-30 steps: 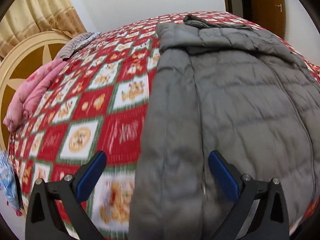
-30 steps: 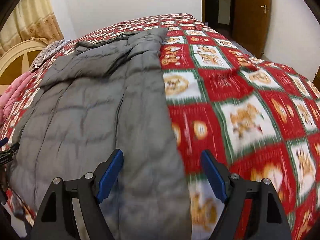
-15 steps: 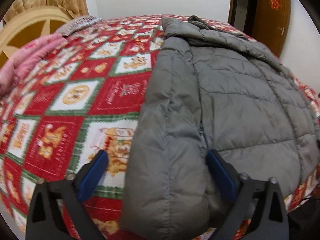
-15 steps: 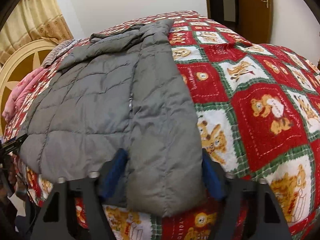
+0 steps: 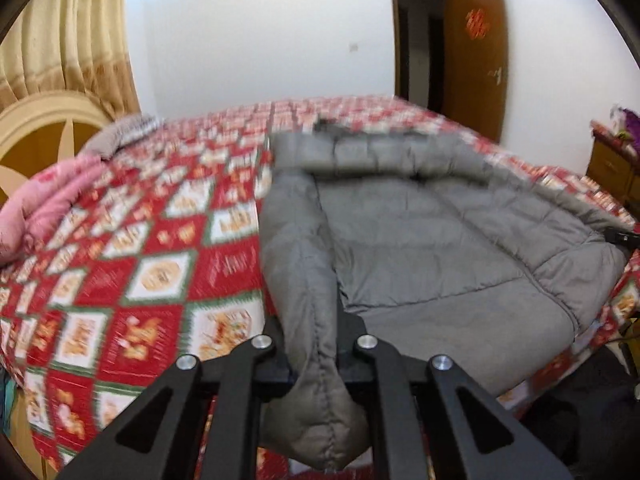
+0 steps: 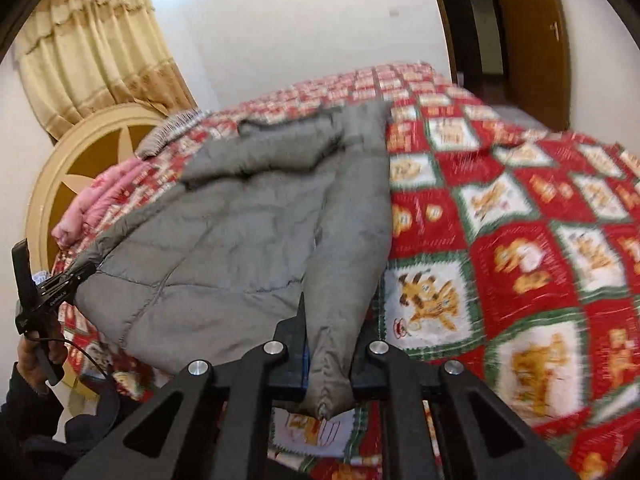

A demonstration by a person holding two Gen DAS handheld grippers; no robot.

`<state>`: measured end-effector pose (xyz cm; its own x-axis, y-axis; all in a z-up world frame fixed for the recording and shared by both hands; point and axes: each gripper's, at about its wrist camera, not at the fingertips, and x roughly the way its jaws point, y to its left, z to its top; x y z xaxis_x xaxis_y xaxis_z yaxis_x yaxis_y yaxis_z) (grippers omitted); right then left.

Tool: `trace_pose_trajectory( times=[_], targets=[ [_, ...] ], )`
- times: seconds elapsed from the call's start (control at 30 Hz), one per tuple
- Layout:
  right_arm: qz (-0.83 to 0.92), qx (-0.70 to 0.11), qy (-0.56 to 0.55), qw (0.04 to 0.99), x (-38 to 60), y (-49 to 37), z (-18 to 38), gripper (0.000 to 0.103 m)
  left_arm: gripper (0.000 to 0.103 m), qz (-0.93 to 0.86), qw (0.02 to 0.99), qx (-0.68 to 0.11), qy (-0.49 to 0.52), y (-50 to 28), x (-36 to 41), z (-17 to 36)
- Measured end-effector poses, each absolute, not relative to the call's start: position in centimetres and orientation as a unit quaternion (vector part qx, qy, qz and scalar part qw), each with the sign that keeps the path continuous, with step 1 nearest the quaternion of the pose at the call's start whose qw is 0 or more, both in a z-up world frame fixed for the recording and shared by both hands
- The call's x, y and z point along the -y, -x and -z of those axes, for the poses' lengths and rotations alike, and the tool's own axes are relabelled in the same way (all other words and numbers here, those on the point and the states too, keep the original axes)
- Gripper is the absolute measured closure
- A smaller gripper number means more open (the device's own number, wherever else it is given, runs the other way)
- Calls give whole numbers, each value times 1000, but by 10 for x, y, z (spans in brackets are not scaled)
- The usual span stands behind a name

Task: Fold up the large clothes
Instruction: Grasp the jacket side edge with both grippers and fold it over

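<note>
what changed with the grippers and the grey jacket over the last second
Both grippers went from open, straddling the near corners of the grey jacket, to shut on it: the left gripper and the right gripper each pinch a corner, and the near hem has lifted and bunched. The collar end, the red quilt and the pink bedding stayed put.

Grey quilted puffer jacket (image 5: 420, 240) spread on bed, both hem corners bunched & lifted off bed

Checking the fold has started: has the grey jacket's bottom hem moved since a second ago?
Yes. The grey puffer jacket lay flat; now both bottom corners are pinched and lifted off the red patterned bedspread, one in the left claw, one in the right claw.
</note>
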<state>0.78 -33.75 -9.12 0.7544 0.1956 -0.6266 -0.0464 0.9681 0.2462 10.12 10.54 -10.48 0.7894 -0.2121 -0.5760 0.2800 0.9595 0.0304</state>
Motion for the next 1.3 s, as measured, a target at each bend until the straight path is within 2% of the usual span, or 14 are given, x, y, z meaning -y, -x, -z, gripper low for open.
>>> trace_pose_trajectory(
  times=[0.23,0.37,0.77,0.97,1.0,1.07,1.1,1.13,1.23,1.27,1.3],
  targets=[
    [-81,-255,-103,958,341,42,16,94,91,158,965,-208,-20,-59,-130,28],
    [-80,-217,-90,969,340,27,-12,94,91,159,970,-183,-17,-82,-128,7],
    [-13,-249,-128,960,362,-174,17,94,90,87,964,-245,-52,-276,-81,40],
    [15,-277,-109,955,366,-240,41,94,80,43,953,-281,-107,-330,-50,69],
    [18,-281,-111,953,368,-251,46,94,76,36,951,-286,-112,-337,-47,73],
    [24,-289,-112,950,371,-269,56,94,51,15,951,-290,-109,-350,-45,76],
    [25,-292,-116,949,373,-276,60,93,20,-2,954,-282,-100,-354,-48,74],
    [26,-296,-120,947,375,-285,66,93,0,-17,960,-268,-85,-356,-51,71],
    [33,-292,-133,946,380,-305,78,87,0,-35,966,-251,-45,-363,-64,65],
    [38,-296,-134,945,381,-313,81,79,0,-46,966,-253,-40,-367,-65,64],
    [47,-296,-132,945,382,-321,82,67,0,-64,965,-252,-37,-371,-66,64]
  ],
)
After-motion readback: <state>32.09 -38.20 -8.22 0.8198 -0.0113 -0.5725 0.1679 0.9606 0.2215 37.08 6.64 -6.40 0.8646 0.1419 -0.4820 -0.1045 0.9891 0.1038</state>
